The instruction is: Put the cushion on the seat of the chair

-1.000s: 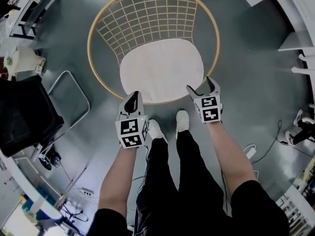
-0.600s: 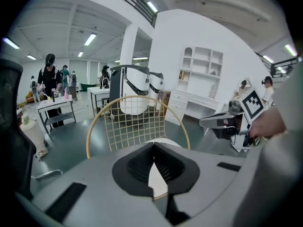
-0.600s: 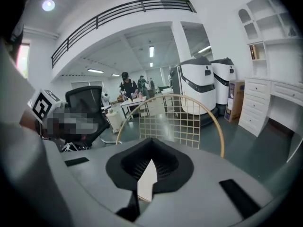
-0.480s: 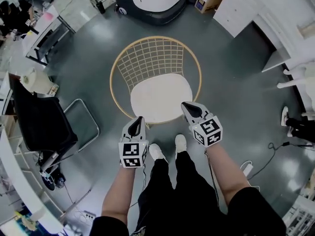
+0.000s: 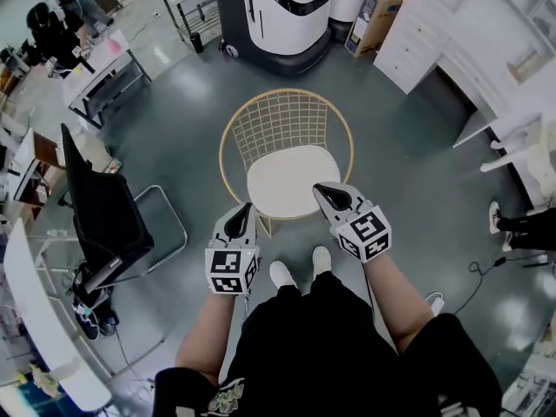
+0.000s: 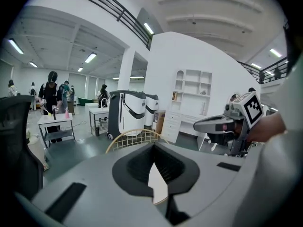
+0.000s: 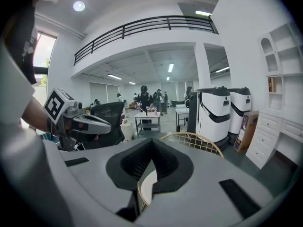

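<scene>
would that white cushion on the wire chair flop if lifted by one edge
Probably it sags: the cushion looks thin and lies flat on the chair. Likely light for its size. It may slide easily; no ties are visible.

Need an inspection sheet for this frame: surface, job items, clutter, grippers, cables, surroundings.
Surface: grey glossy floor.
Job's things: white cushion lies on the seat of the round wire chair, inside its rim.
Clutter: nothing seen on the cushion or chair.
Grippers: left gripper and right gripper both shut and empty, held out in front of the person, neither touching the cushion.
Cables: one dark cable on the floor at the person's right.
Surroundings: black office chair at left, white machines behind the wire chair, white cabinets at right, people at the far desks.
</scene>
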A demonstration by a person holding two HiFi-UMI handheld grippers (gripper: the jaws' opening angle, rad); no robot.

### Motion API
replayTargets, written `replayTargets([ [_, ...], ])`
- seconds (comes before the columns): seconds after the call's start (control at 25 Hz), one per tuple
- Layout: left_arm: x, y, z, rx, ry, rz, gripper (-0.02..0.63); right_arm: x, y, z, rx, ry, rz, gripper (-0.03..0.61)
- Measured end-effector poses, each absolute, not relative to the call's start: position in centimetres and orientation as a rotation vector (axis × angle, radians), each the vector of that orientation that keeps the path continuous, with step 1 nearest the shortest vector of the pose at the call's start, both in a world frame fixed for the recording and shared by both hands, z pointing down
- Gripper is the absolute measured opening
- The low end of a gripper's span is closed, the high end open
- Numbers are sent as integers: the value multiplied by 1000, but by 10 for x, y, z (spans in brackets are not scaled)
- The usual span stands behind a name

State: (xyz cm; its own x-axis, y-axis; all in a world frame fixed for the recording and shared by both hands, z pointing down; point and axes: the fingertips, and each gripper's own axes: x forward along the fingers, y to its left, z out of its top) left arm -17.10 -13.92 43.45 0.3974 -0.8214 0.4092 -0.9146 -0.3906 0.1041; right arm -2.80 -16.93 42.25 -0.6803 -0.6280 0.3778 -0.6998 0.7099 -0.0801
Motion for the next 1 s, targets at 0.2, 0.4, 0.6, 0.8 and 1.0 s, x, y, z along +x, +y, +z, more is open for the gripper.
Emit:
replayTargets([
  [0.2, -198, -111, 411, 2394, -1461, 403, 17, -59, -138, 385, 1085, -2611, 310, 12],
  [0.4, -200, -89, 416, 2428, -1410, 448, 17, -69, -111, 387, 1076, -2601, 346, 12],
  [0.6, -189, -77, 416, 2434, -1407, 447, 17, -64, -96, 393, 1039, -2599, 358, 12],
  [0.8, -159, -63, 412, 2406, -1446, 437, 17, -40, -79, 392, 973, -2610, 351, 12],
  [1.0, -134, -40, 408, 2363, -1473, 414, 17, -20, -58, 386, 919, -2646, 368, 12],
])
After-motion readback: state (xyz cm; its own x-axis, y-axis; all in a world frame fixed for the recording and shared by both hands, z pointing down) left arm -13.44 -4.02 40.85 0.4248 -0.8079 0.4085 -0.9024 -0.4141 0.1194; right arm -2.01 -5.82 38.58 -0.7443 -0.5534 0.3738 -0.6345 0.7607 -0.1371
